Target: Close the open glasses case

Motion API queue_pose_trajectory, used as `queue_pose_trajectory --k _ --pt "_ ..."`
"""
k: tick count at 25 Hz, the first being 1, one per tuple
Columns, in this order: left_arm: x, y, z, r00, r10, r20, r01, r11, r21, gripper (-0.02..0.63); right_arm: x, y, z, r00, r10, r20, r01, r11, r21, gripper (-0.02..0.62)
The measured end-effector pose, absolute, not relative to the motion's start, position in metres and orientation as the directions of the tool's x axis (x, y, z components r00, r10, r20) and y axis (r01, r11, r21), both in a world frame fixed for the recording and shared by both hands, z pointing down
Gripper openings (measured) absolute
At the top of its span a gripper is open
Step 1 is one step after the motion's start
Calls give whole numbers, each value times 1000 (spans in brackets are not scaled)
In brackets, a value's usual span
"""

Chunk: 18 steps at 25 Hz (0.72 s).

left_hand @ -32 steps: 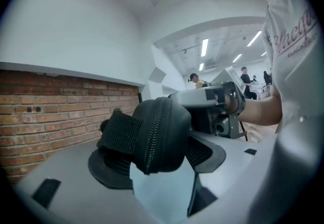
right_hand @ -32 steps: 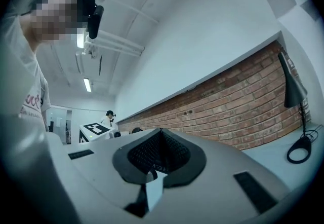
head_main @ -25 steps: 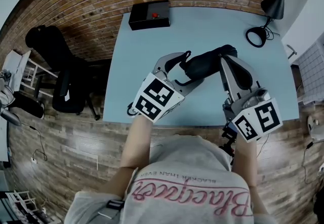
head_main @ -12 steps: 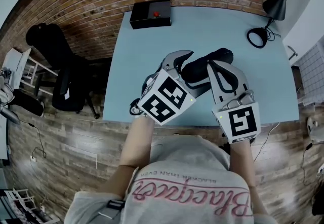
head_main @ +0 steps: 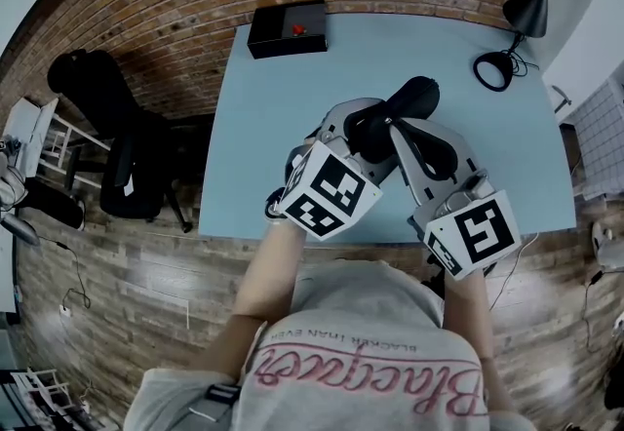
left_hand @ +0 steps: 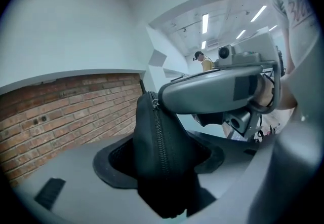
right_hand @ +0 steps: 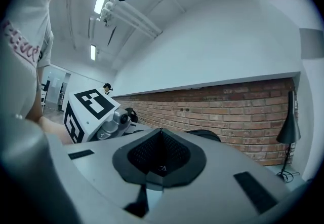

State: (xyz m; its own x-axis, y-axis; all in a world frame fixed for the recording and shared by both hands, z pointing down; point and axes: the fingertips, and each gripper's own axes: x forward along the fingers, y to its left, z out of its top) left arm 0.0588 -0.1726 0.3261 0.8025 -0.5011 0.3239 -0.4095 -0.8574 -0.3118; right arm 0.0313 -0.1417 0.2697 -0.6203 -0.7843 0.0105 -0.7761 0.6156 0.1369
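The black zippered glasses case (head_main: 409, 99) is held up over the light blue table (head_main: 283, 107), its far end pointing away from me. My left gripper (head_main: 363, 132) has just been closing its jaws, and in the left gripper view the case (left_hand: 157, 142) stands pinched between its pads, zipper facing the camera. My right gripper (head_main: 398, 132) comes in from the right with its tip at the zipper's top end (left_hand: 153, 102). In the right gripper view the right gripper (right_hand: 160, 154) has its pads pressed together; the small zipper pull is hidden between them.
A black box with a red button (head_main: 288, 29) sits at the table's far left edge. A black desk lamp (head_main: 531, 5) and its coiled cable (head_main: 494, 68) stand at the far right. A black chair (head_main: 107, 117) is left of the table, by a brick wall.
The case swung from lying across the table to pointing away. The left gripper shifted right, spread its jaws and closed them on the case. The right gripper moved in to the left.
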Motion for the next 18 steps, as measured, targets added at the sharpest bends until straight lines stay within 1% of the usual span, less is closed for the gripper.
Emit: queue_pose_trajectory --k 5,11,18 --pt "58 -167 325 838 -456 299 -352 -872 -341 275 52 -148 261 -579 -815 -2 -807 572 147 20" --pt "56 -153 328 896 -361 258 -280 -911 -302 276 81 -153 256 -529 -849 -17 -844 523 118 20" --pt "44 -145 323 929 -306 210 -228 -917 -327 276 97 -157 258 -518 -855 -4 -854 517 62 20"
